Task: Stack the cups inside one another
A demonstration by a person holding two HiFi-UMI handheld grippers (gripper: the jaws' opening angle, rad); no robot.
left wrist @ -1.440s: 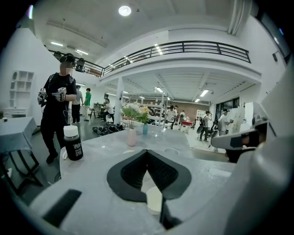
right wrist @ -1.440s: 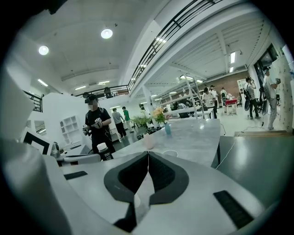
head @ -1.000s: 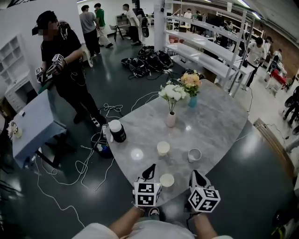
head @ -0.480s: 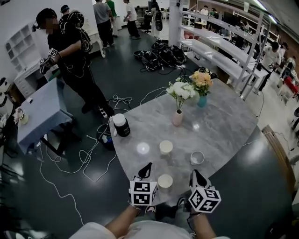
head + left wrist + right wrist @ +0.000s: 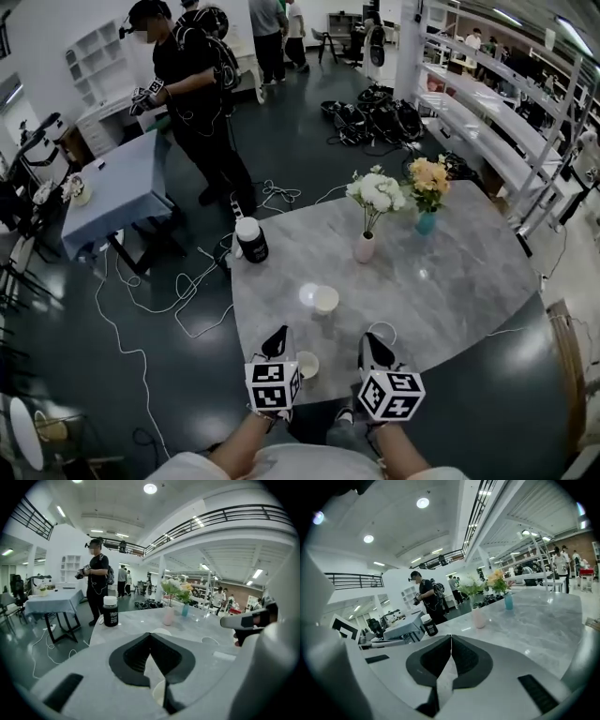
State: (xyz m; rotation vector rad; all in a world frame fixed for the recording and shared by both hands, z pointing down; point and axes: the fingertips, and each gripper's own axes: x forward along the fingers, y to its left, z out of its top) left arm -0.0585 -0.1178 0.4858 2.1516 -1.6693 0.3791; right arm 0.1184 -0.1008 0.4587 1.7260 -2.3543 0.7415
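Three cups stand on the grey marble table [image 5: 450,281]. A cream cup [image 5: 325,299] is near the middle, and it also shows just past my left jaw tips [image 5: 161,631]. A second cream cup [image 5: 307,364] sits near the front edge, just right of my left gripper [image 5: 278,336]. A pale cup [image 5: 382,330] is partly hidden by my right gripper [image 5: 367,341], whose tips are right at it. Both grippers hover over the front edge with nothing in them. The left gripper [image 5: 150,634] and the right gripper [image 5: 451,637] both have their jaws shut tip to tip.
A black jar with a white lid [image 5: 250,239] stands at the table's left edge. A pink vase of white flowers [image 5: 365,246] and a teal vase of orange flowers [image 5: 426,222] stand further back. Cables [image 5: 178,286] lie on the floor; a person [image 5: 192,84] stands by a blue-clothed table [image 5: 112,187].
The head view has swung, so everything sits differently in frame. My right gripper has come in against the pale cup and now hides part of it. Both jaws stay shut.
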